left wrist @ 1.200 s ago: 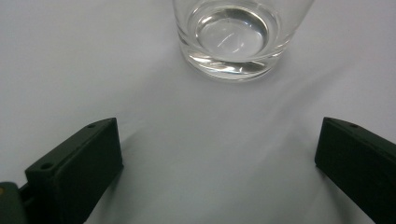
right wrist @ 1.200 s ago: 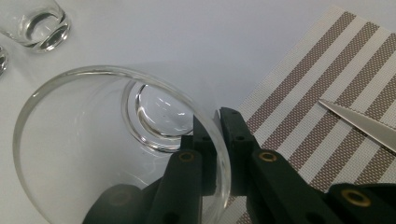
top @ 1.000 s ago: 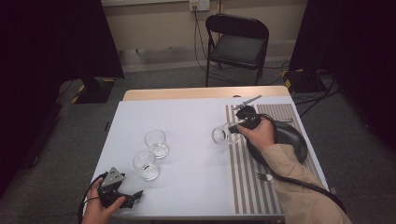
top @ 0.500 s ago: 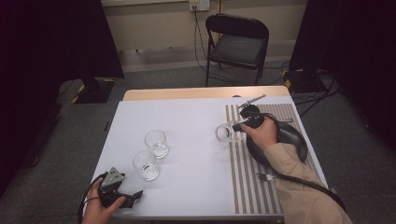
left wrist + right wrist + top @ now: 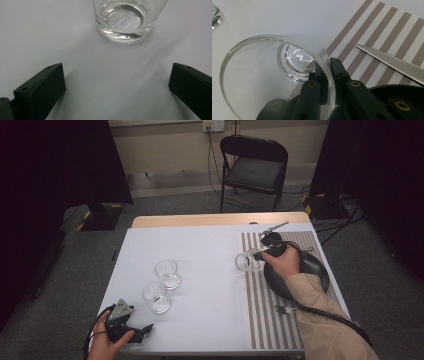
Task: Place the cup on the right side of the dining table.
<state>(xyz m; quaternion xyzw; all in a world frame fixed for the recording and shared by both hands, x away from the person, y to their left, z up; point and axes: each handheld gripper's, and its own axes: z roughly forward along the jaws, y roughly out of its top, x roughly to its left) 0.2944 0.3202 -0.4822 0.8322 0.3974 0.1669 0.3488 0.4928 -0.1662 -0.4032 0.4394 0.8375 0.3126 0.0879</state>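
Currently the glass, pinched by its wall in the clenched right gripper, has shifted slightly toward the tabletop's far edge, onto the striped placemat's left border: placement pending. Left gripper jaws stand released.

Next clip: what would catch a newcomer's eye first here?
The right gripper pinches the wall of a clear glass, one jaw inside the rim and one outside, holding it tilted at the left edge of the striped placemat. Two more glasses stand upright on the white tabletop near the left gripper, whose jaws stand open.
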